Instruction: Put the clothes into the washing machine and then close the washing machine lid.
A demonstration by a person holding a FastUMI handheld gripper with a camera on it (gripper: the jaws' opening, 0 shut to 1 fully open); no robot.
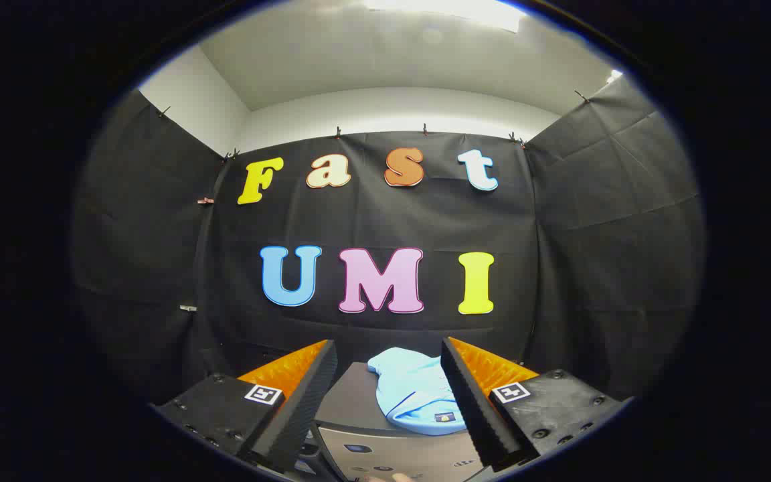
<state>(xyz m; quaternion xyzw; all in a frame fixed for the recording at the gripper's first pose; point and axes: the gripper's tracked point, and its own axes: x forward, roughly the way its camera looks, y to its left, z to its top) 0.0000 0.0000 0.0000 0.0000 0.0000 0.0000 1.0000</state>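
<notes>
Tongs [385, 375] spread wide, empty, aimed at light blue garment [415, 395] lying atop washing machine [359, 428]; staged for pickup, lid apparently closed.

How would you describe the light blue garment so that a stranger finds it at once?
Start at the grey washing machine below the black cloth wall. On its closed top lies the garment, between the open gripper fingers and nearer the right one. It is the one soft, pale blue thing there, crumpled.

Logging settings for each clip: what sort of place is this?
Likely a cloth-walled recording booth: black cloth wall, a light blue garment on a grey washing machine, seen between the open gripper fingers.
</notes>
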